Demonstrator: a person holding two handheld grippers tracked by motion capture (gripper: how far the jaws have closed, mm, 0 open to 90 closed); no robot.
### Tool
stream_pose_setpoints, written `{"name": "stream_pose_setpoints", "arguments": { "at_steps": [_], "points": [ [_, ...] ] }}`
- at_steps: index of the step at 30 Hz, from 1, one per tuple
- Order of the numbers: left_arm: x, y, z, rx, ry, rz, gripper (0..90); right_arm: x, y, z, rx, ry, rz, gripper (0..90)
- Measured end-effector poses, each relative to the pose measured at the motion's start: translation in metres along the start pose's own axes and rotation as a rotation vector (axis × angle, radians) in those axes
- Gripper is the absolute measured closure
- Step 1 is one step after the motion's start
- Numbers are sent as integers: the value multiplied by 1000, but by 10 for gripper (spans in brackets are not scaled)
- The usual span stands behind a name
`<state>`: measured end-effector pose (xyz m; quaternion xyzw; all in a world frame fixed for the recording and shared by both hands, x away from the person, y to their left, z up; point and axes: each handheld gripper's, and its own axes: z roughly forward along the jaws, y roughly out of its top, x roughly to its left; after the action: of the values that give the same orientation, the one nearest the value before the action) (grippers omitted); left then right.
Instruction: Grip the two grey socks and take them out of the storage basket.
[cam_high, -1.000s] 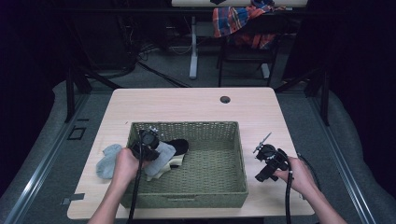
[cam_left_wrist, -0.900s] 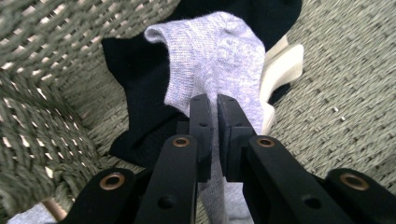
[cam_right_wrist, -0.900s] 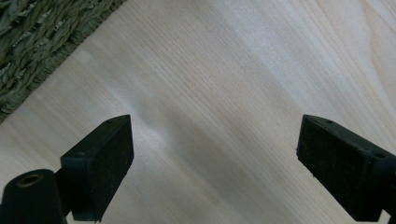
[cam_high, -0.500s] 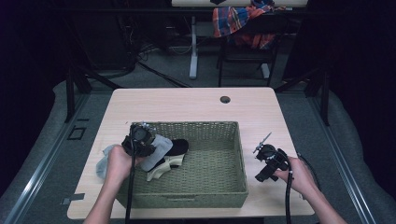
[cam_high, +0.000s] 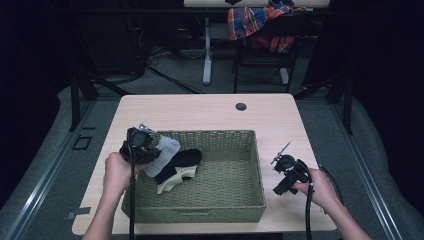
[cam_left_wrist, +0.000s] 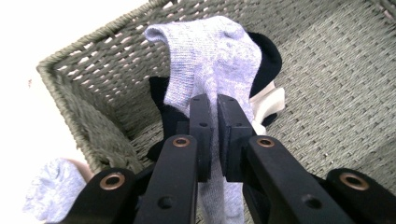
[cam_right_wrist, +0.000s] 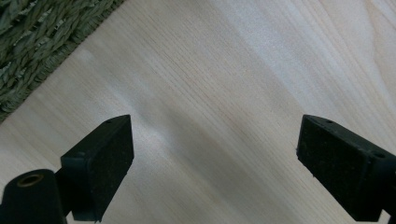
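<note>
Because my left gripper (cam_left_wrist: 212, 100) is clamped on just a thin fold of the lilac sock (cam_left_wrist: 210, 60) over the basket (cam_left_wrist: 79, 116), it could slip free, while my right gripper (cam_right_wrist: 212, 154) hangs open.

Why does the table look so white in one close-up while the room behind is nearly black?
Left gripper view: the table is overexposed to blank white, while the grey sock and basket stay sharp. High view: light falls on the table alone, the background dark. Right gripper view: soft shadows, wood grain slightly blurred.
</note>
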<state>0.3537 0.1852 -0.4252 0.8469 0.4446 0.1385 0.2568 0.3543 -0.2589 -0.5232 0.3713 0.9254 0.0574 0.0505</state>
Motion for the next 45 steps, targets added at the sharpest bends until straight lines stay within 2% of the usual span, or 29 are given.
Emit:
{"name": "stream_pose_setpoints", "arguments": {
  "at_steps": [8,12,14,20,26,32,35,37,39,40,43,45],
  "points": [
    [9,-2,-17,-40,13,-24,859,0,0,0,1,1,1,106],
    [13,-3,-25,-61,22,-34,859,1,-1,3,-25,10,22,106],
    [15,-4,-29,-75,30,-42,859,1,-1,3,-18,9,18,106],
    [25,-9,-42,-97,47,-64,859,1,-1,3,-23,10,22,106],
    [41,-18,-55,-130,76,-113,859,1,-1,3,-17,9,18,107],
    [60,-30,-65,-141,103,-163,859,1,-1,3,-23,10,22,107],
    [71,-38,-65,-156,123,-204,859,1,-1,3,-13,10,16,107],
    [79,-45,-63,-150,126,-234,859,0,0,2,10,3,2,107],
    [88,-51,-60,-142,129,-266,859,1,-1,3,-11,9,14,107],
    [91,-54,-59,-145,130,-284,859,0,0,2,9,3,-1,107],
    [102,-64,-51,-127,125,-323,859,0,0,2,10,4,-2,107],
    [105,-66,-49,-120,124,-324,859,0,0,1,10,3,-2,108]
  ]
}}
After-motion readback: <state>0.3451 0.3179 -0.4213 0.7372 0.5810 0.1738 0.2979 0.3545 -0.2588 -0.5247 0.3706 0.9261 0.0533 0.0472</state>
